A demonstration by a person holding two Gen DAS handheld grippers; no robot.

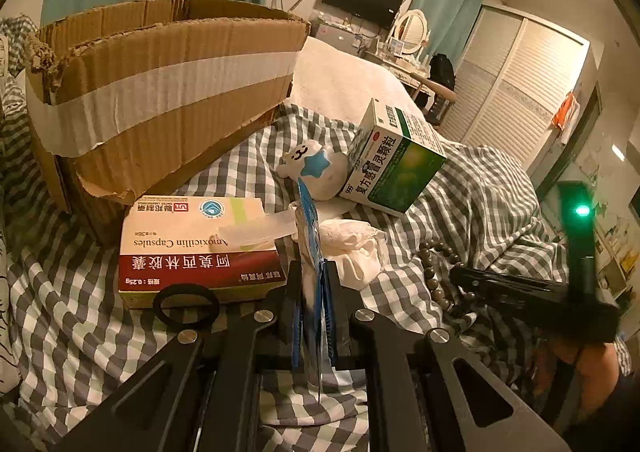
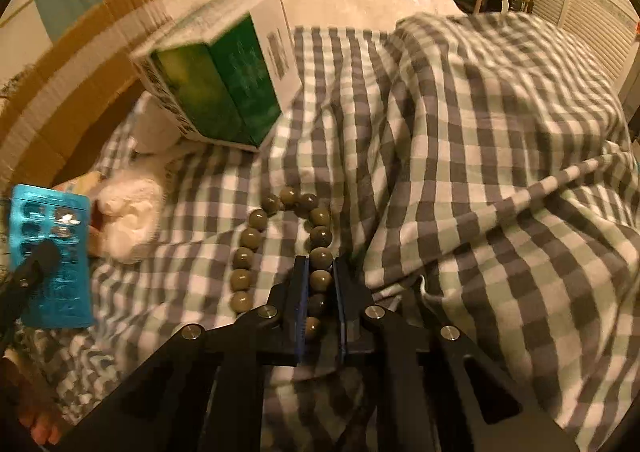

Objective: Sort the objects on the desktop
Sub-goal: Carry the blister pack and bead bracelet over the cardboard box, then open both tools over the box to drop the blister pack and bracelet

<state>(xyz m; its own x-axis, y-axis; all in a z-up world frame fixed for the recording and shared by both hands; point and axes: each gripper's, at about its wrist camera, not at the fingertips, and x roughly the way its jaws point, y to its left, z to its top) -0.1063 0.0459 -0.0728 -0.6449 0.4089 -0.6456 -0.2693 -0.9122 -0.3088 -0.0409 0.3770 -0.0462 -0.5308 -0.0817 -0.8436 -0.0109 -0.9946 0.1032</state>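
Beads (image 2: pixel 320 256) on a string loop over the checked cloth (image 2: pixel 480 172); the right gripper (image 2: pixel 320 272) has pinched narrow onto the strand's near side. Only the left view shows the left gripper (image 1: pixel 316 276) clamped on a blue blister pack (image 1: pixel 310 212), amoxicillin box (image 1: pixel 196 244) at 10 o'clock.

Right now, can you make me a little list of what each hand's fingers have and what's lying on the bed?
left gripper: shut on the blue pill sheet, held on edge
right gripper: fingers shut on the bead bracelet, which lies on the checked blanket
boxes: red-and-white medicine box, green medicine box
bin: cardboard box
toy: white plush
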